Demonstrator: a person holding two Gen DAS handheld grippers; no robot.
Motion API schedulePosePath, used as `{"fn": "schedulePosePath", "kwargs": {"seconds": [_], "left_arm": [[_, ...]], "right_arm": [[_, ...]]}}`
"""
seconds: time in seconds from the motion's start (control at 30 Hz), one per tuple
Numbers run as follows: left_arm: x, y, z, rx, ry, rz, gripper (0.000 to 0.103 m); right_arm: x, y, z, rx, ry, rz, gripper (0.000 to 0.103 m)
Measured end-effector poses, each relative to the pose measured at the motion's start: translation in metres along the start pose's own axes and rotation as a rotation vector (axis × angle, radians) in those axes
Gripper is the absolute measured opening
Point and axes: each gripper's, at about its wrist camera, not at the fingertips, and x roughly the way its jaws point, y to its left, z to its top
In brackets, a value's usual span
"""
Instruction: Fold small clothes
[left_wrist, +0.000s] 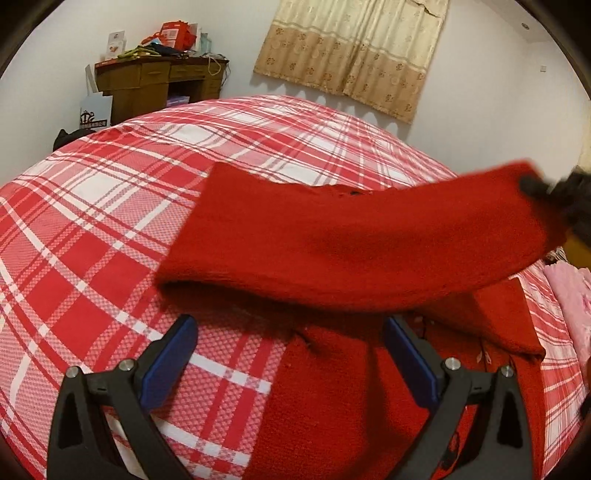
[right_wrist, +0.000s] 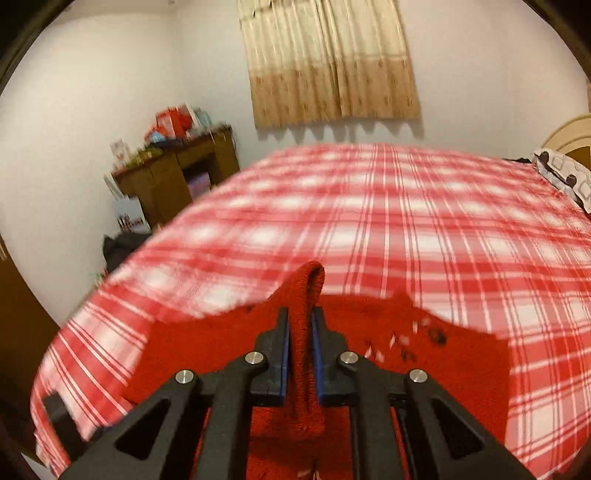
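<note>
A red knitted sweater (left_wrist: 351, 398) lies on the red and white plaid bed (left_wrist: 110, 221). My left gripper (left_wrist: 291, 354) is open and empty, its blue pads low over the sweater's left edge. My right gripper (right_wrist: 301, 328) is shut on the sweater's sleeve (right_wrist: 304, 295) and holds it up above the sweater body (right_wrist: 461, 369). In the left wrist view the lifted sleeve (left_wrist: 332, 240) stretches across above the sweater, and the right gripper (left_wrist: 543, 188) grips its end at the far right.
A wooden desk (left_wrist: 155, 85) piled with boxes stands by the far wall, with a curtain (left_wrist: 351, 48) to its right. Pink cloth (left_wrist: 572, 295) lies at the bed's right edge. A patterned pillow (right_wrist: 565, 177) lies at the headboard.
</note>
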Motion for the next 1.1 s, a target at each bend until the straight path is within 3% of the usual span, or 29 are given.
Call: {"fn": "schedulePosePath", "kwargs": {"seconds": [0.13,0.3,0.47,0.57,0.7,0.8,0.93,1.1], "left_arm": [[-0.006,-0.011,0.007,-0.001,-0.030,0.061,0.102],[0.003,-0.048,0.017,0.103,-0.071,0.155,0.102],[0.029,-0.047,0.030,0.022,-0.011,0.272,0.102],[0.030,-0.038,0.031,-0.011,-0.014,0.322,0.102],[0.029,-0.012,0.029,-0.147,-0.001,0.369,0.102],[0.031,0.013,0.027,-0.270,0.022,0.340,0.102],[0.032,-0.001,0.024,-0.205,0.034,0.389,0.102],[0.031,-0.004,0.023,-0.191,0.046,0.400,0.102]], "right_arm": [[-0.005,0.012,0.025,-0.061,-0.027,0.018,0.010],[-0.017,0.037,0.051,-0.121,-0.083,0.035,0.010],[-0.054,0.018,0.075,-0.065,-0.200,0.029,0.010],[-0.061,-0.008,0.074,-0.023,-0.192,0.037,0.010],[-0.050,-0.060,0.045,0.036,-0.153,-0.068,0.010],[-0.023,-0.103,0.009,0.122,-0.035,-0.083,0.010],[0.013,-0.144,-0.046,0.163,0.110,-0.172,0.010],[0.015,-0.182,-0.087,0.256,0.141,-0.208,0.010]]}}
